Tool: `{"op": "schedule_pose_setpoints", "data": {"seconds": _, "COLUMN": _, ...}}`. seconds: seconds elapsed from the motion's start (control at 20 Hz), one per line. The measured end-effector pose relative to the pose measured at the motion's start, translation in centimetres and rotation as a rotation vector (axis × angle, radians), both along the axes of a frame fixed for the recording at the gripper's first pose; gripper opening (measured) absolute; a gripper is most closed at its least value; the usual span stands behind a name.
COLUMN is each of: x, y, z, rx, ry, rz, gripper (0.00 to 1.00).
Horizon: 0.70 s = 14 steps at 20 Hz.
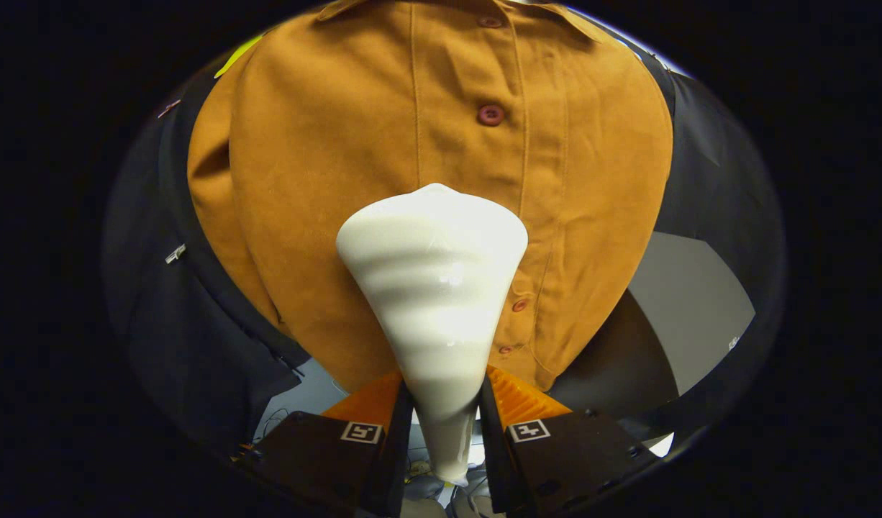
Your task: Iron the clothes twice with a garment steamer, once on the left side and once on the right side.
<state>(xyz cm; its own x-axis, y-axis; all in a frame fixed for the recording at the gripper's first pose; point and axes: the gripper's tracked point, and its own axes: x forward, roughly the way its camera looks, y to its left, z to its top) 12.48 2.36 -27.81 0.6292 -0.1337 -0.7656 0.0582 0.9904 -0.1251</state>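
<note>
The gripper (444, 414) clamps the white garment steamer (434, 288) at frame centre, its head against the hanging orange button-front shirt (326, 158).

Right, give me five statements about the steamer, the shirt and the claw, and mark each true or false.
1. The claw is shut on the white steamer, one finger on each side of its narrow neck. True.
2. The steamer's wide head points at the brown shirt. True.
3. The shirt is unbuttoned and hanging open. False: its front is closed, with dark red buttons done up along the strip.
4. The steamer's head is over a sleeve. False: it lies over the shirt's front, beside the button strip.
5. The steamer lies on a table, apart from the claw. False: the claw holds it up against the shirt.
</note>
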Motion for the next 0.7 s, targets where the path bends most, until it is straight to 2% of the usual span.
{"op": "schedule_pose_setpoints", "data": {"seconds": 0.25, "x": 0.1, "y": -2.2, "z": 3.0, "rx": -0.002, "ry": -0.065, "rz": -0.031, "gripper": 0.49}}
{"op": "schedule_pose_setpoints", "data": {"seconds": 0.7, "x": 1.2, "y": -6.9, "z": 10.9, "rx": -0.03, "ry": -0.274, "rz": -0.091, "gripper": 0.49}}
